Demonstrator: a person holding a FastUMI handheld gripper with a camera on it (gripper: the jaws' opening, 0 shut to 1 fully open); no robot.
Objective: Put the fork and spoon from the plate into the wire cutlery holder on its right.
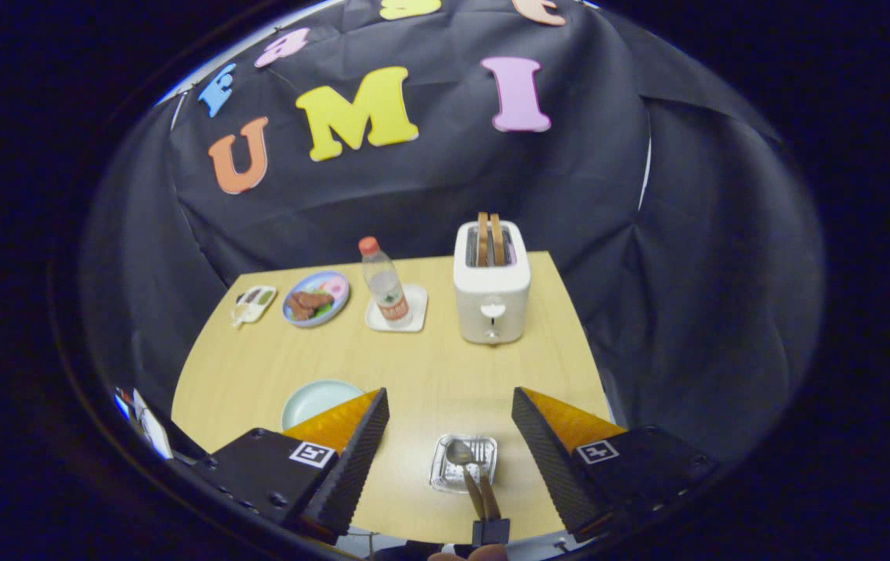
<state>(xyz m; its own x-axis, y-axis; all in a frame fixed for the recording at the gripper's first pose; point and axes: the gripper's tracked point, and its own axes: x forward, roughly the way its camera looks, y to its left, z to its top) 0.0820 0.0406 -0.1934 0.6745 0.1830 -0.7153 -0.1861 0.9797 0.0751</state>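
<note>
While gripper [450,405] hangs above table [429,366], fingers spread wide, pinching nothing. Plate [312,399] bare, partly behind left finger. Holder [464,463] sits between fingers, near table edge. Spoon [467,467] stands in holder, bowl up; second handle beside it, likely fork [490,495], head hidden. Task judged nearly or fully done.

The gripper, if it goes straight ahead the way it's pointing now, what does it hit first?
Probably the clear wire cutlery holder, holding a wooden-handled spoon, between the open gripper jaws. If it passes above that, the white toaster stands farther on, though depth is unclear.
</note>
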